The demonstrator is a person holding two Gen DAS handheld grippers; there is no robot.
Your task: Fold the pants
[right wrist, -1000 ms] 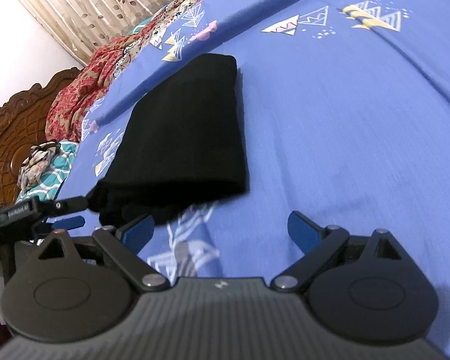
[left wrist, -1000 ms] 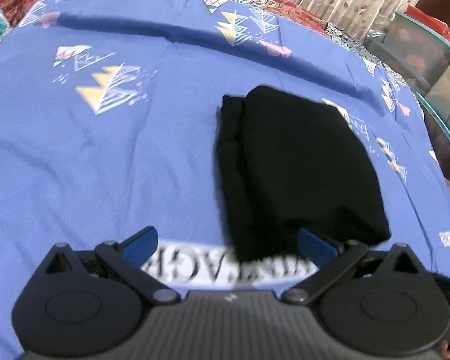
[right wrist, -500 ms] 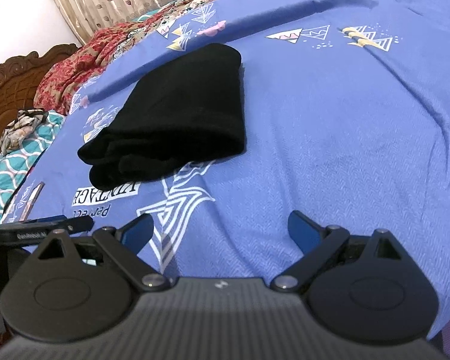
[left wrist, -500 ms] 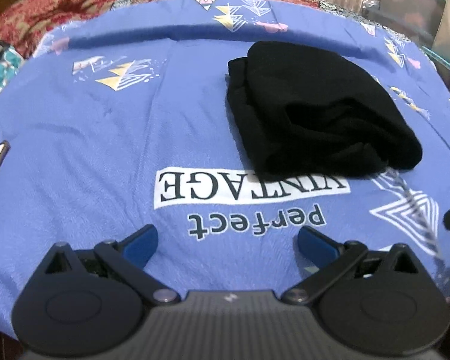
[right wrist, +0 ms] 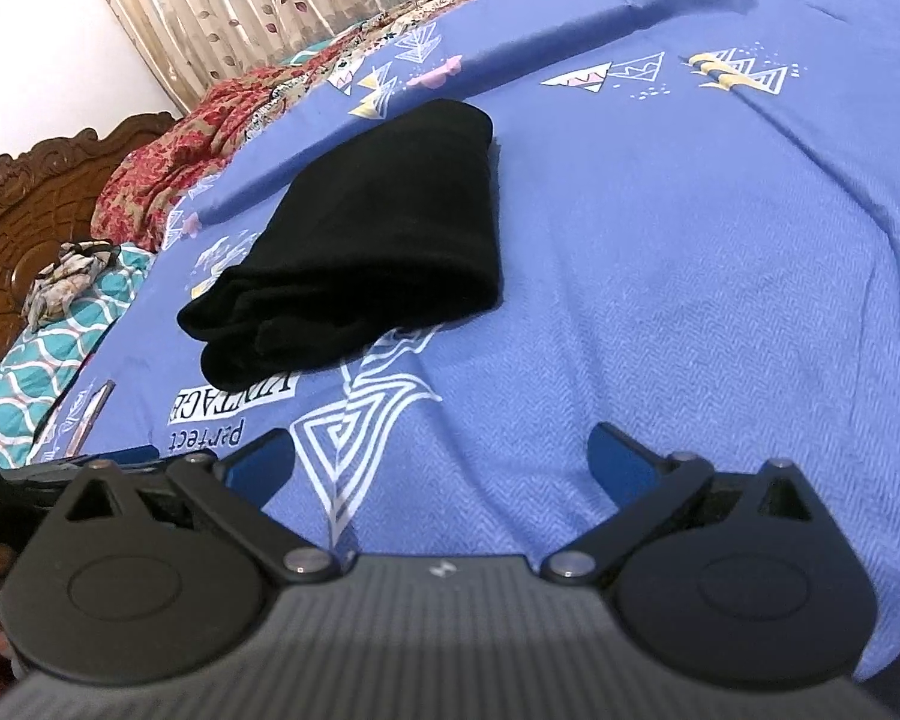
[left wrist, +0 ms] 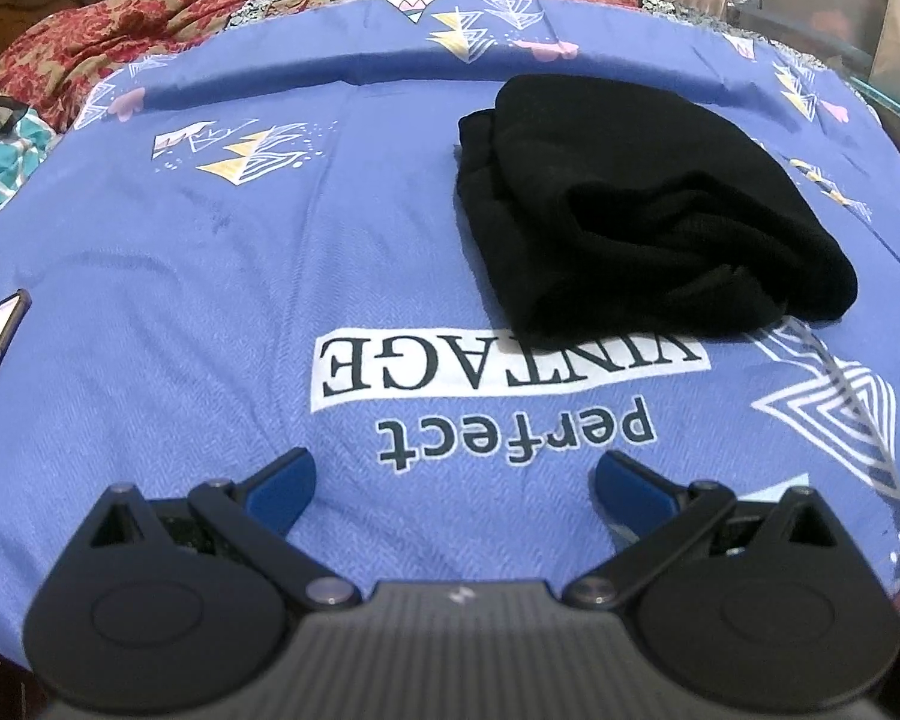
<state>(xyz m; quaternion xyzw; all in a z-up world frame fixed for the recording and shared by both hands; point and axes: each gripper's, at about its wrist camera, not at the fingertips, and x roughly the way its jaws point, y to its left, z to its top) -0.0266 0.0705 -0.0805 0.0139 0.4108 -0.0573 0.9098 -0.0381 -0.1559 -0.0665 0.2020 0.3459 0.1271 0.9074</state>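
The left tool point(left wrist: 453, 477) has its two blue-tipped fingers spread wide with nothing between them, hovering over the near part of the bed, above the printed words "perfect VINTAGE". The right tool point(right wrist: 441, 459) is likewise spread wide and empty, over a white triangle print at the bed's near edge. Neither touches cloth.

Beyond both tools lies the black knitted pair of pants point(left wrist: 642, 210), gathered into a compact, thick bundle on the blue patterned bedsheet point(left wrist: 240, 276). In the right wrist view the pants point(right wrist: 378, 240) sit ahead and to the left, well apart from the tool; in the left wrist view they lie ahead and to the right.

The fabric looks soft, limp and light, with a matte knit that should not slip much between the pads. It will sag and bunch when lifted, so a pinch through all layers at an outer edge or corner seems wisest; the near end, where loose layers and rolled edges show, is the likeliest place to grip.

The bundle's long axis runs away from the tools, from the near ragged end toward the far rounded fold, close to a raised crease in the sheet. The fold appears largely done, though the near end looks untidy.
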